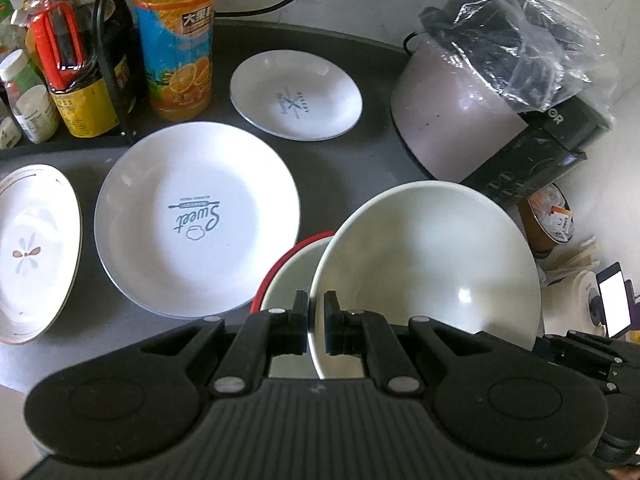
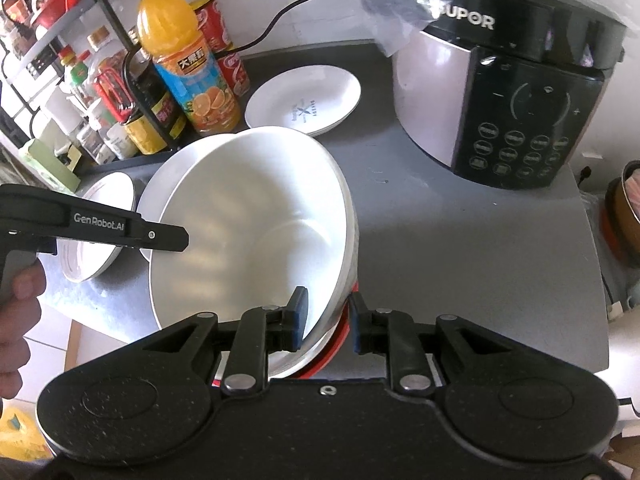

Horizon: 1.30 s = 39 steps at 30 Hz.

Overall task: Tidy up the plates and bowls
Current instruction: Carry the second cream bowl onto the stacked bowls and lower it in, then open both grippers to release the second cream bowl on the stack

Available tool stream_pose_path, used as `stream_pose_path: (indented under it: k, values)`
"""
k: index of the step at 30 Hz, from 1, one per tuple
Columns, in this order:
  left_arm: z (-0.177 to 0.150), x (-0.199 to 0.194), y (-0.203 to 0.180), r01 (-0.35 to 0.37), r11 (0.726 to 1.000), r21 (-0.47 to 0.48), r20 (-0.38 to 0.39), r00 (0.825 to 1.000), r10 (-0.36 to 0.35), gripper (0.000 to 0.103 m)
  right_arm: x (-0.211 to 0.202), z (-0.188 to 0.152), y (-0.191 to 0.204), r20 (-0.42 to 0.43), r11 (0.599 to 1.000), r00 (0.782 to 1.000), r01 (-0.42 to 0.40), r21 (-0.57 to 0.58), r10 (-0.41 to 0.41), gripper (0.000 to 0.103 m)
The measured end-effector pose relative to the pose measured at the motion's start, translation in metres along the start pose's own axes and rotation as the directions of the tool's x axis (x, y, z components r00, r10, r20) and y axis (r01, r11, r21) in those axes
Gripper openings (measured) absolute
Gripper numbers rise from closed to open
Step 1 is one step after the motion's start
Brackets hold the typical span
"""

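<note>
The white bowl (image 1: 424,264) was clamped by the left gripper (image 1: 316,322) over the red bowl (image 1: 290,272), the right gripper (image 2: 328,320) was held apart around their rims, and three plates (image 1: 196,216) were left unstacked.

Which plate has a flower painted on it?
The oval plate at the far left edge has the flower. The big round plate beside it says "Sweet", and the small plate behind says "Bakery".

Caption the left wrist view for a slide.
Left gripper clamps the tilted white bowl's rim above a red-rimmed bowl, beside the "Sweet" plate.
</note>
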<state>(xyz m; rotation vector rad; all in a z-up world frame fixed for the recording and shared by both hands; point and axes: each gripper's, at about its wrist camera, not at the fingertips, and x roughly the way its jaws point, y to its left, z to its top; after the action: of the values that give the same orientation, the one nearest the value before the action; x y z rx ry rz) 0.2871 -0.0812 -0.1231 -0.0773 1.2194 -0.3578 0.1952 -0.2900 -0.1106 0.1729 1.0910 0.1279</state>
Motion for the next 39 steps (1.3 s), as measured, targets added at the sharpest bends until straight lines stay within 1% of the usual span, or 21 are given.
stream_pose_path:
  k: [6,8,9,12,13,15,20,21,23,24,25,27,28,29,30,31,32,35,39]
  values:
    - [-0.002,0.007,0.009,-0.019,1.000,-0.017,-0.025,1.000,0.019,0.006,0.012,-0.003,0.004,-0.051,1.000,0.999,0.002,0.001,-0.002,0.022]
    - [-0.004,0.009,0.012,-0.013,1.000,-0.027,-0.035,0.999,0.012,0.006,0.014,-0.005,0.004,-0.058,1.000,0.998,-0.011,0.006,0.011,0.025]
    - [-0.005,0.010,0.014,-0.009,0.999,-0.033,-0.042,0.999,0.008,0.006,0.014,-0.005,0.004,-0.058,1.000,0.998,-0.020,0.006,0.021,0.025]
    - [-0.009,0.012,0.015,-0.031,0.999,-0.033,-0.050,0.998,0.030,0.006,0.010,-0.004,0.007,-0.043,1.000,0.999,-0.014,-0.017,0.014,0.026]
    - [-0.010,0.013,0.016,-0.037,0.999,-0.035,-0.052,0.998,0.036,0.007,0.009,-0.003,0.007,-0.036,1.000,0.999,-0.025,-0.018,0.024,0.026]
    - [-0.011,0.012,0.018,-0.049,0.998,-0.035,-0.058,0.997,0.046,0.009,0.005,-0.001,0.007,-0.028,0.999,0.999,-0.038,-0.018,0.038,0.026]
    - [-0.010,0.003,0.019,-0.037,0.999,-0.036,-0.035,0.999,0.035,0.010,0.002,0.004,0.003,-0.011,0.998,0.998,-0.054,-0.019,0.054,0.028]
    - [-0.009,0.002,0.018,-0.037,0.999,-0.037,-0.032,0.999,0.036,0.010,0.002,0.004,0.001,-0.009,0.998,0.998,-0.057,-0.019,0.057,0.030]
    - [-0.007,0.002,0.016,-0.042,0.998,-0.038,-0.031,0.999,0.041,0.013,0.000,0.005,-0.001,-0.002,0.998,0.998,-0.056,-0.019,0.056,0.040]
    - [-0.005,0.002,0.015,-0.043,0.998,-0.041,-0.032,0.999,0.042,0.014,-0.001,0.005,-0.003,0.006,0.998,0.998,-0.056,-0.017,0.056,0.049]
    - [-0.004,0.001,0.013,-0.044,0.998,-0.045,-0.031,0.999,0.043,0.017,-0.003,0.005,-0.005,0.017,0.998,0.998,-0.059,-0.018,0.059,0.052]
    - [-0.002,0.000,0.011,-0.047,0.998,-0.049,-0.019,0.999,0.046,0.024,-0.005,0.006,-0.009,0.026,0.998,0.998,-0.064,-0.024,0.064,0.052]
    - [-0.001,-0.001,0.010,-0.053,0.997,-0.053,-0.007,0.999,0.053,0.030,-0.006,0.007,-0.012,0.027,0.998,0.998,-0.064,-0.023,0.065,0.054]
    - [0.000,-0.002,0.008,-0.062,0.996,-0.056,0.003,0.998,0.062,0.039,-0.006,0.008,-0.016,0.029,0.998,0.997,-0.064,-0.020,0.065,0.056]
    - [0.001,-0.002,0.007,-0.072,0.996,-0.060,0.012,0.997,0.073,0.043,-0.006,0.009,-0.021,0.033,0.998,0.997,-0.064,-0.017,0.065,0.060]
    - [0.002,-0.003,0.005,-0.079,0.995,-0.064,0.020,0.997,0.081,0.051,-0.007,0.009,-0.025,0.036,0.998,0.997,-0.064,-0.016,0.064,0.061]
    - [0.003,-0.003,0.003,-0.086,0.994,-0.069,0.028,0.996,0.088,0.055,-0.007,0.010,-0.030,0.038,0.998,0.997,-0.065,-0.014,0.066,0.062]
    - [0.007,-0.003,-0.001,-0.112,0.990,-0.089,0.045,0.992,0.116,0.063,-0.006,0.014,-0.042,0.039,0.997,0.996,-0.079,-0.002,0.079,0.068]
    - [0.010,-0.003,-0.002,-0.148,0.980,-0.132,0.056,0.986,0.156,0.068,-0.003,0.022,-0.053,0.044,0.995,0.994,-0.102,-0.013,0.102,0.076]
